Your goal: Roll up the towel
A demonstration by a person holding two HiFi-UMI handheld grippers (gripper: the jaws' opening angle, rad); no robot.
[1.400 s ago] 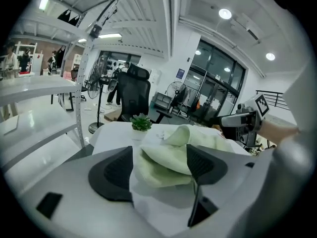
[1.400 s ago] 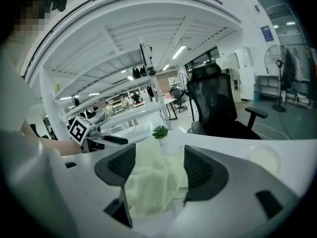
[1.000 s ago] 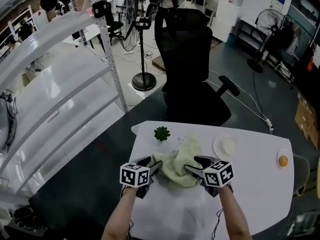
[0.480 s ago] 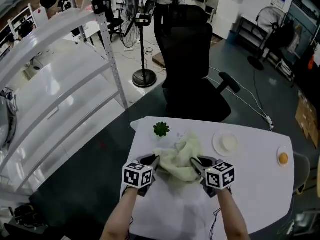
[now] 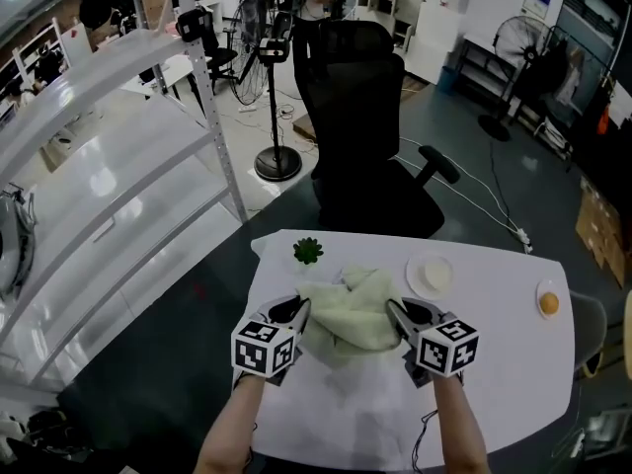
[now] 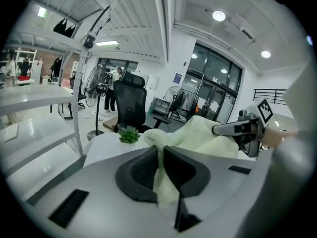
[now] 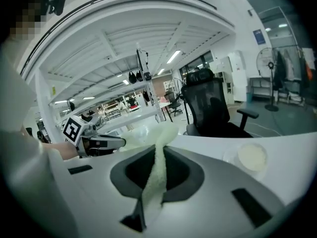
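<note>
A pale green towel (image 5: 351,314) hangs crumpled between my two grippers, lifted off the white table (image 5: 494,383). My left gripper (image 5: 296,310) has just closed and is shut on the towel's left edge; in the left gripper view the cloth (image 6: 161,180) is pinched between the dark pads. My right gripper (image 5: 397,310) has also just closed and is shut on the right edge, where a strip of towel (image 7: 154,177) runs up between its jaws. Each gripper sees the other across the cloth.
A small green plant (image 5: 308,251) sits at the table's far left. A white dish (image 5: 431,275) lies far right of the towel, and an orange item on a plate (image 5: 548,304) sits near the right edge. A black office chair (image 5: 360,136) stands behind the table, with white shelving (image 5: 118,166) at left.
Both grippers were open beside the towel lying on the table. Now both are shut on its edges and have risen, so the towel hangs stretched between them.
</note>
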